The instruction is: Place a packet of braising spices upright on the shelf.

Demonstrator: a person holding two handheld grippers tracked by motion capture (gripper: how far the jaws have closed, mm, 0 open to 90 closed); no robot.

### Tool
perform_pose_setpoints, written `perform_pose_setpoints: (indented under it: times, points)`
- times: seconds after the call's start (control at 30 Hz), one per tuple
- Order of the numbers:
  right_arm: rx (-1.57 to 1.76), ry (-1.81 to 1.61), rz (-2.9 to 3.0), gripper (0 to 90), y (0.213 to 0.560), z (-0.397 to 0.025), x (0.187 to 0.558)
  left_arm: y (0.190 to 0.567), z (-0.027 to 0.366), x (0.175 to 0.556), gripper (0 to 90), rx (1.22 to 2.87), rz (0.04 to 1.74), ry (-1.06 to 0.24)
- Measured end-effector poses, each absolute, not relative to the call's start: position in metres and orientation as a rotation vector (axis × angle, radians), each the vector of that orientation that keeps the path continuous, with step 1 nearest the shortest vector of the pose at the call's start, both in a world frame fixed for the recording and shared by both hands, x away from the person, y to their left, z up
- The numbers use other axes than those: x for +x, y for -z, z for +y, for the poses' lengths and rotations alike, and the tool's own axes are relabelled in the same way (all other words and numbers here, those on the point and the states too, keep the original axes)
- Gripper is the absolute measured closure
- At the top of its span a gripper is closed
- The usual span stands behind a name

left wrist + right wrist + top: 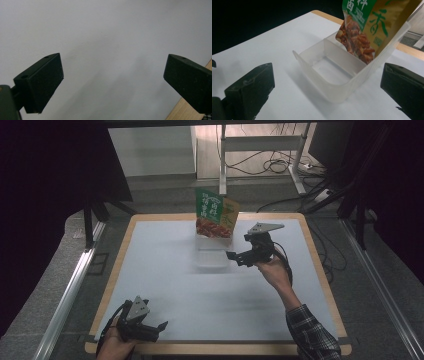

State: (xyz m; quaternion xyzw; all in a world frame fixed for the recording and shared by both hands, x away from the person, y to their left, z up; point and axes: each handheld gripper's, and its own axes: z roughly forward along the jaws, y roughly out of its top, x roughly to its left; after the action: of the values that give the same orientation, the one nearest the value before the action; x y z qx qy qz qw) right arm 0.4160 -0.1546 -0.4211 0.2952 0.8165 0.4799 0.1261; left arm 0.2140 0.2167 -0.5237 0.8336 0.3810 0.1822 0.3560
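right gripper view: clear box [337,82] dead ahead of right gripper [327,87], jaws spread, empty; snack pouch [364,27] upright in box's far end (long axis away). left gripper [150,326] spread, well apart from box.

The white table [165,270] lies open across the left and centre of the high view; nothing stands between the near edge and the middle. One obstacle group sits at upper centre: a translucent plastic bin [211,252] with a snack bag [216,213] standing upright in its far compartment. In the right gripper view the bin's near compartment is empty and open from above, while the bag blocks the far one. The right gripper [239,257], jaws apart, stands just right of the bin. The left gripper [159,329], jaws apart, occupies the lower left corner, well apart from the bin, over bare surface.
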Motion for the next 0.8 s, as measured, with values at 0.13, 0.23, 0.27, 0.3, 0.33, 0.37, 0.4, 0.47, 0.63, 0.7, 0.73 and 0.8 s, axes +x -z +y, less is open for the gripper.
perform_pose_setpoints:
  times: [0.13, 0.23, 0.27, 0.3, 0.33, 0.37, 0.4, 0.47, 0.63, 0.7, 0.73, 0.8]
  points:
    - [0.870, -1.381, 2.391, 0.0, 0.428, -0.158, 0.411, 0.524, 0.218, 0.214, 2.6, 2.143, 0.986, -0.460]
    - [0.871, -1.389, 2.381, 0.0, 0.428, -0.162, 0.407, 0.524, 0.218, 0.214, 2.6, 2.137, 0.987, -0.457]
    - [0.867, -1.388, 2.377, 0.0, 0.428, -0.163, 0.406, 0.523, 0.219, 0.214, 2.6, 2.134, 0.988, -0.456]
    - [0.862, -1.385, 2.373, 0.0, 0.428, -0.163, 0.405, 0.523, 0.219, 0.214, 2.6, 2.133, 0.988, -0.454]
    - [0.859, -1.379, 2.370, 0.0, 0.427, -0.164, 0.403, 0.523, 0.219, 0.214, 2.6, 2.132, 0.988, -0.453]
    - [0.851, -1.374, 2.371, 0.0, 0.427, -0.165, 0.402, 0.523, 0.219, 0.214, 2.6, 2.133, 0.987, -0.453]
    - [0.844, -1.361, 2.368, 0.0, 0.427, -0.166, 0.400, 0.523, 0.219, 0.214, 2.6, 2.133, 0.987, -0.454]
    - [0.837, -1.336, 2.363, 0.0, 0.426, -0.168, 0.395, 0.523, 0.219, 0.214, 2.6, 2.133, 0.986, -0.454]
    - [0.825, -1.298, 2.363, 0.0, 0.426, -0.171, 0.386, 0.523, 0.219, 0.214, 2.6, 2.133, 0.985, -0.455]
    - [0.828, -1.297, 2.365, 0.0, 0.427, -0.174, 0.382, 0.523, 0.219, 0.214, 2.6, 2.134, 0.985, -0.455]
    - [0.834, -1.295, 2.368, 0.0, 0.427, -0.176, 0.380, 0.523, 0.219, 0.214, 2.6, 2.134, 0.984, -0.456]
    - [0.847, -1.287, 2.367, 0.0, 0.429, -0.179, 0.377, 0.523, 0.219, 0.214, 2.6, 2.135, 0.983, -0.456]
